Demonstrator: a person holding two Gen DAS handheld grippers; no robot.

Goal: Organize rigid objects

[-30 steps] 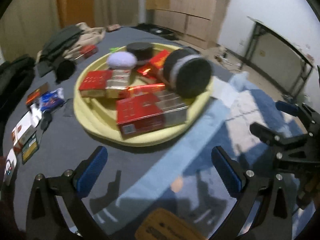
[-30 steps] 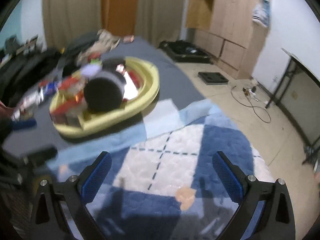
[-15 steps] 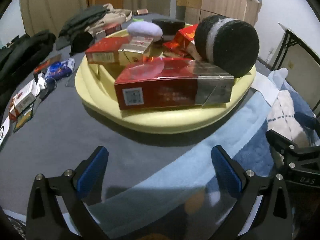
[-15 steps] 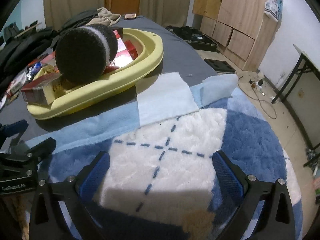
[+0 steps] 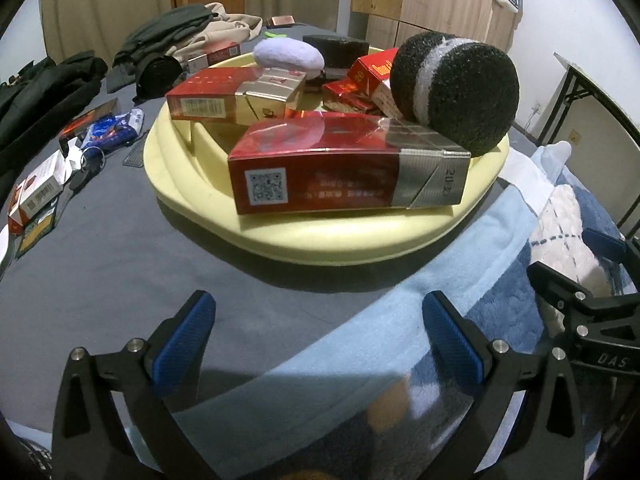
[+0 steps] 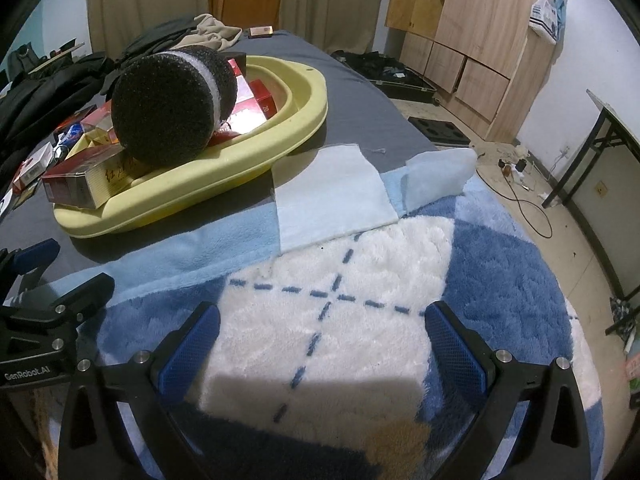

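A yellow basin (image 5: 328,242) (image 6: 256,160) sits on the grey bed cover and holds several red cartons, a black foam roll with a white band (image 5: 456,92) (image 6: 172,104), a lilac pad (image 5: 290,58) and a black block (image 5: 336,46). The biggest red carton (image 5: 344,168) lies across the near rim. My left gripper (image 5: 320,340) hovers low in front of the basin, open and empty. My right gripper (image 6: 322,348) is open and empty over the blue and white fluffy rug (image 6: 360,280), right of the basin. Each gripper shows at the edge of the other's view.
Loose boxes and packets (image 5: 38,192) lie on the grey cover left of the basin, with dark clothes (image 5: 48,88) beyond. A light blue towel (image 6: 332,196) lies between basin and rug. Wooden cabinets (image 6: 480,40), a floor cable and a black table frame (image 6: 600,152) stand to the right.
Both grippers have dropped lower and closer to the bed; the basin now looms larger and is seen from the side. Both stayed open.
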